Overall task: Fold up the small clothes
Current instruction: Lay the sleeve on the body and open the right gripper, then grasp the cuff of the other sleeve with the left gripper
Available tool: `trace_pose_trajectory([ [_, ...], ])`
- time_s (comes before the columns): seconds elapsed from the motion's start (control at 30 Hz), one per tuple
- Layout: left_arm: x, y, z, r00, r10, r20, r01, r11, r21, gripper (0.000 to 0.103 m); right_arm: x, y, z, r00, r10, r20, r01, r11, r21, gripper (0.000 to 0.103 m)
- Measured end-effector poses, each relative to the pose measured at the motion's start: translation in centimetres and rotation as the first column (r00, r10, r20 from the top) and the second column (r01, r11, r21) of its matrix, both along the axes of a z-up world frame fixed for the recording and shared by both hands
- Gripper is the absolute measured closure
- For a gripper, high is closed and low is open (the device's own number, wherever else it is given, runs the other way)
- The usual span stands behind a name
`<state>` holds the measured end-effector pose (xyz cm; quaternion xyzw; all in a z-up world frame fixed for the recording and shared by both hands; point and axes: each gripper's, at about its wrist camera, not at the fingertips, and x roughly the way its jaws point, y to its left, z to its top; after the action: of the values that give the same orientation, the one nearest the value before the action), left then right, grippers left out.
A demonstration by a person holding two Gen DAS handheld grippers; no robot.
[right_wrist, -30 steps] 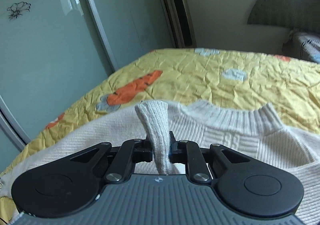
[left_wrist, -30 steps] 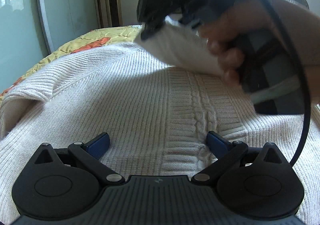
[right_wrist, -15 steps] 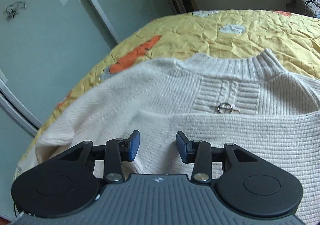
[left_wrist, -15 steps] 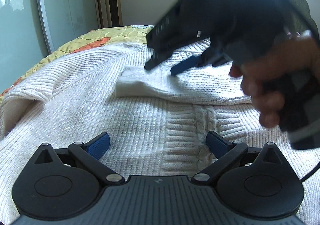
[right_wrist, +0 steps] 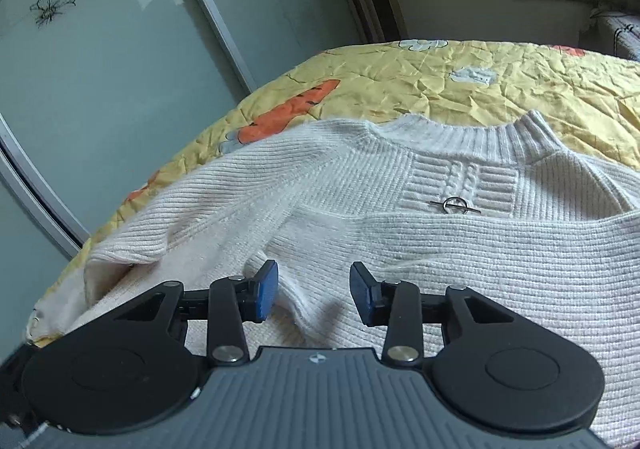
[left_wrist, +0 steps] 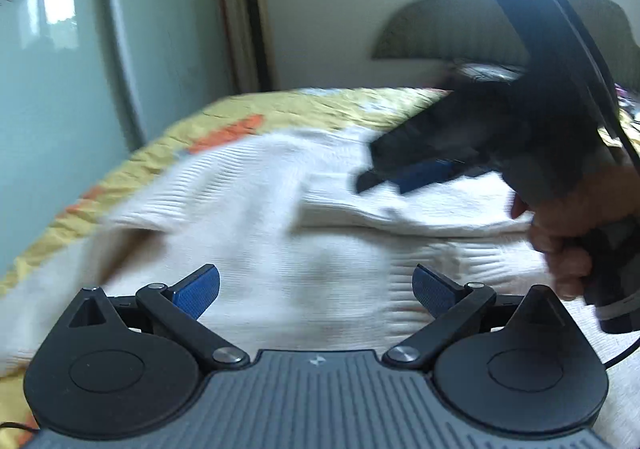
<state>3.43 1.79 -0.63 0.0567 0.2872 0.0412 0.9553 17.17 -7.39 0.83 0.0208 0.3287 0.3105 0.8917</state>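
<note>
Looking from the left wrist, the left gripper hovers spread and empty over the cream knit sweater on the yellow quilt; the right gripper hangs above the sleeve folded across it

From the right wrist, its jaws have just been opening, parted and clear of the cuff between them; only here do the collar and metal ring clasp show

cream knit sweater, sleeve folded across

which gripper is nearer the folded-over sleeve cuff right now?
Right. The right gripper hangs just above the sleeve cuff, jaws open around nothing. The left gripper sits further back over the sweater body.
</note>
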Motion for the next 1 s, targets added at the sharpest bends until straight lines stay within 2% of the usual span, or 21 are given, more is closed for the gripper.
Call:
trace_pose_trajectory([
  [0.1,-0.6,2.9,0.9,0.995,0.095,-0.009,-0.095,0.995,0.004,0.0,-0.3,1.1,-1.2,1.0,0.0,0.013,0.001,0.995,-0.1,0.054],
  [0.17,-1.3,5.1,1.4,0.988,0.157,-0.012,-0.157,0.988,-0.002,0.0,-1.2,1.3,-1.1,0.999,-0.012,0.043,0.017,0.994,-0.104,0.054],
  [0.3,-2.6,10.0,1.5,0.955,0.293,-0.052,-0.293,0.956,0.004,0.0,-3.3,1.9,-0.6,0.996,-0.019,0.084,0.025,0.997,-0.07,0.054],
  [0.37,-3.5,12.9,1.4,0.93,0.357,-0.085,-0.361,0.932,-0.042,0.0,-4.7,2.7,-0.5,0.992,0.0,0.128,0.01,0.997,-0.082,0.054],
  [0.43,-4.8,16.3,1.3,0.903,0.414,-0.12,-0.428,0.893,-0.141,0.001,-6.1,3.7,-0.4,0.985,0.024,0.171,-0.007,0.995,-0.103,0.054],
  [0.47,-5.3,17.8,1.3,0.888,0.438,-0.139,-0.458,0.864,-0.209,0.001,-6.7,4.0,-0.3,0.982,0.035,0.185,-0.015,0.994,-0.109,0.053],
  [0.5,-6.1,19.5,1.2,0.872,0.461,-0.162,-0.489,0.819,-0.3,0.001,-7.3,4.4,-0.3,0.98,0.047,0.193,-0.027,0.994,-0.106,0.053],
  [0.57,-7.7,22.8,0.5,0.854,0.48,-0.202,-0.508,0.681,-0.528,0.001,-8.1,4.8,-0.2,0.979,0.064,0.193,-0.047,0.995,-0.091,0.052],
  [0.6,-8.3,24.2,0.1,0.852,0.477,-0.217,-0.498,0.608,-0.619,0.001,-8.5,4.9,-0.2,0.979,0.07,0.19,-0.055,0.995,-0.081,0.051],
  [0.63,-8.6,25.1,-0.4,0.853,0.47,-0.227,-0.485,0.552,-0.678,0.001,-8.8,5.1,-0.2,0.979,0.075,0.19,-0.061,0.995,-0.075,0.051],
  [0.67,-8.8,25.7,-0.7,0.856,0.462,-0.232,-0.471,0.514,-0.717,0.001,-9.2,5.3,-0.2,0.979,0.08,0.19,-0.067,0.995,-0.073,0.05],
  [0.77,-8.8,26.6,-1.7,0.87,0.434,-0.235,-0.427,0.425,-0.798,0.004,-10.1,5.7,-0.6,0.979,0.092,0.185,-0.079,0.994,-0.078,0.049],
  [0.83,-8.3,27.0,-2.6,0.876,0.417,-0.241,-0.402,0.356,-0.844,0.004,-10.5,5.8,-1.0,0.979,0.095,0.178,-0.082,0.993,-0.081,0.047],
  [1.0,-8.5,28.3,-4.3,0.847,0.47,-0.249,-0.369,0.183,-0.911,0.004,-10.8,5.3,-1.5,0.983,0.081,0.162,-0.071,0.995,-0.066,0.045],
])
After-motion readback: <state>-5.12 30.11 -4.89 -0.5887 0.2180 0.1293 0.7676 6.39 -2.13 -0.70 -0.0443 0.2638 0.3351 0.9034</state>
